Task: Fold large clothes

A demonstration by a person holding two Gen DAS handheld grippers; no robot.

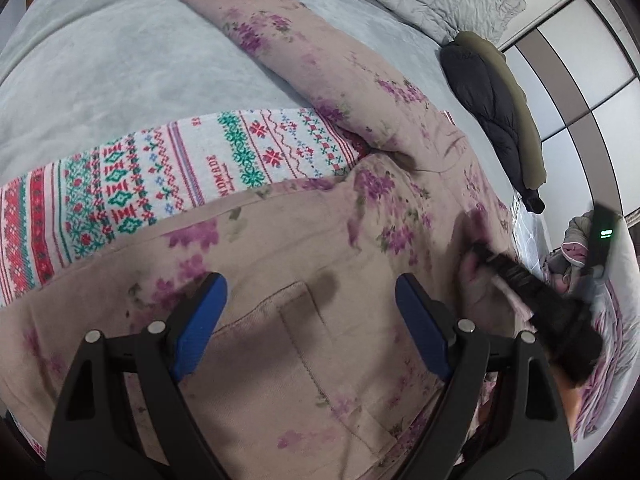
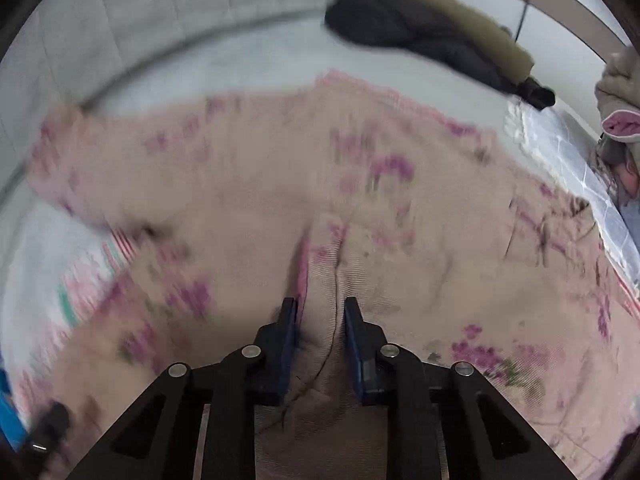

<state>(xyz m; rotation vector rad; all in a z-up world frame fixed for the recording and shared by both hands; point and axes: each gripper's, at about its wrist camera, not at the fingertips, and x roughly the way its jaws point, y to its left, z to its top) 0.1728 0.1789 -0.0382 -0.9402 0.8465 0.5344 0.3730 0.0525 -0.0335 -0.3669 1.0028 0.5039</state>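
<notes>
In the right wrist view, low in the frame, the right gripper (image 2: 320,312) is seen nearly closed, a ridge of the floral garment (image 2: 280,184) pinched between its blue pads, presumably so that this part can be carried over for a fold. In the left wrist view the left gripper (image 1: 310,292) is held wide apart over the pocket (image 1: 320,344), nothing grasped. The garment is spread across the grey bed cover (image 1: 100,60), one sleeve reaching the upper centre, over a patterned knit (image 1: 160,168).
</notes>
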